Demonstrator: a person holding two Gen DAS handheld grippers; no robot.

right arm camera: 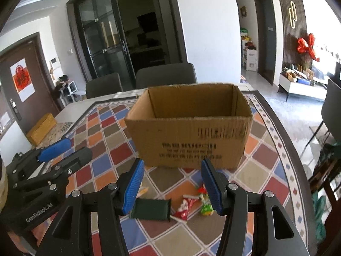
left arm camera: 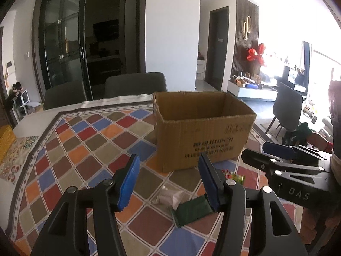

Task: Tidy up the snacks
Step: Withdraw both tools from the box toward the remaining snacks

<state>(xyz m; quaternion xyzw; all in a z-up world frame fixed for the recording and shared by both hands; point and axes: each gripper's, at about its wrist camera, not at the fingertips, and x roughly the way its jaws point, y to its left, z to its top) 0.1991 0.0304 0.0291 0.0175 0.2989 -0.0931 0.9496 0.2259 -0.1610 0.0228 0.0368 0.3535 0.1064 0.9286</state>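
Hovering, left gripper (left arm camera: 168, 183): jaws spread wide, nothing between the blue pads, poised above the table with snacks below and ahead.
Right gripper (right arm camera: 173, 183): likewise wide open and empty; hangs over the snack cluster, facing the box.
Snacks, near: dark green packet (right arm camera: 151, 210) flat on the cloth at 6 o'clock from the box, lying lowest in the right view, just left of centre between the fingers.
Snacks, right side: red-and-white wrapper (right arm camera: 184, 208) just beside the green packet at its 3 o'clock; bright green candy bag (right arm camera: 206, 209) next along, partly behind the right finger.
Snacks, left side: clear white-ish packet (left arm camera: 170, 197) touching or nearly touching the green packet at its 10 o'clock.
Box: cardboard box (right arm camera: 189, 136) open-topped, upright, at 12 o'clock from both tools; the visible part of its inside looks bare.
Surface: patterned tablecloth (left arm camera: 85, 140) in coloured diamonds, snacks all loose on it in front of the box.
Step in hand (judged): first pick not yet made; nothing boxed.
Doing it well: take one packet at a time, lowering the jaws so they straddle the green packet across its short width, closing on the body rather than a crimped end; keep the two tools from crowding one pile.
Left view only: the clear packet in full; right tool seen side-on at 3 o'clock.
Right view only: the red wrapper whole, a yellowish scrap behind the left finger, unidentified; left tool at 9 o'clock.
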